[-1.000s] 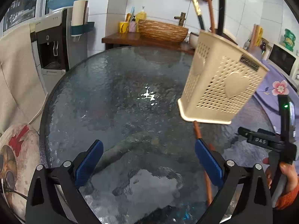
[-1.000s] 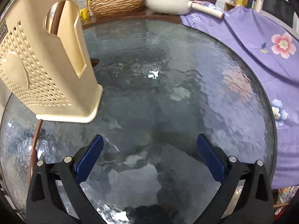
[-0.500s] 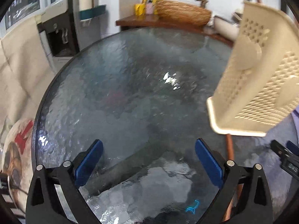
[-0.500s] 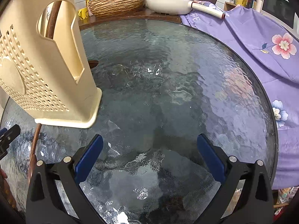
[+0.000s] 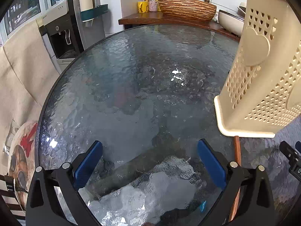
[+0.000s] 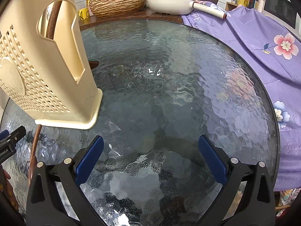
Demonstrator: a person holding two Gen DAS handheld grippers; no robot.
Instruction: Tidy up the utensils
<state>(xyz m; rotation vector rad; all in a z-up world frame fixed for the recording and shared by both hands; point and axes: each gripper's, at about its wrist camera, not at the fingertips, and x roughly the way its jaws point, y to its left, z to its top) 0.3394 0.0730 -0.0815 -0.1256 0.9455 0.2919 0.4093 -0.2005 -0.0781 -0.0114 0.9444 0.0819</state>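
Above a round glass table, two hand-held grippers hover with jaws spread wide, holding nothing.

On the table stands a cream perforated utensil holder, to the right of the left gripper and to the left of the right gripper. A brown wooden handle rises inside the holder; another brown stick lies on the glass at its base.

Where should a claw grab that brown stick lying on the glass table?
Probably its bare shaft just in front of the cream holder. The brown stick lies flat, its far part hidden behind the holder, so come from above with fingers either side.
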